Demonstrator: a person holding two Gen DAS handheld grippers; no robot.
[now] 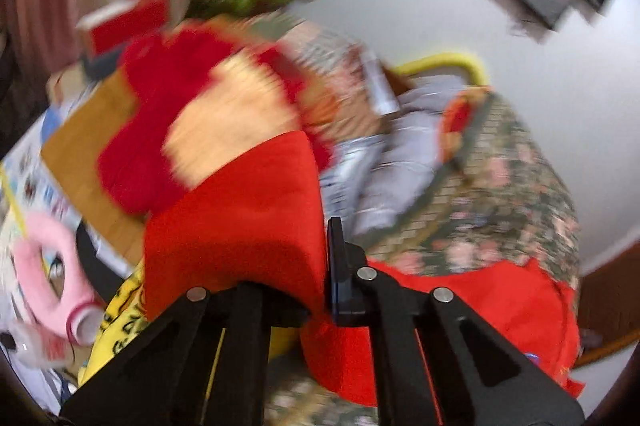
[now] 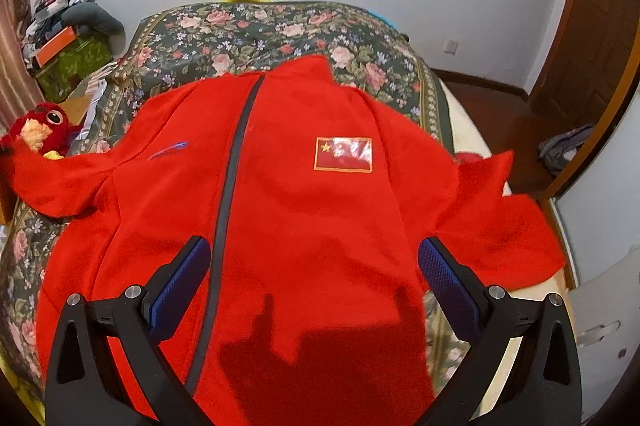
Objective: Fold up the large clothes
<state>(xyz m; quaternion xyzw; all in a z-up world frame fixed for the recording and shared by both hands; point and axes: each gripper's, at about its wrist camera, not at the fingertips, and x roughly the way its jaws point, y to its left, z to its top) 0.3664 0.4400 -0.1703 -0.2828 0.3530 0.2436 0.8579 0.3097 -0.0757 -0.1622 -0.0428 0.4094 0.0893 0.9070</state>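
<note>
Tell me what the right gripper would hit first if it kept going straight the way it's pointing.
Most likely the red jacket spread on the floral bedspread. The right gripper is open and angled down over the jacket's front, just right of the zipper. Depth is uncertain.

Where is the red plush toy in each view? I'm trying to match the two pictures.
Left wrist view: the plush toy fills the centre-left, blurred, just beyond the jacket fold clamped in the left hand-held gripper.
Right wrist view: it sits at the far left edge, beside the jacket's sleeve.
Shared landmark: the floral bedspread.
</note>
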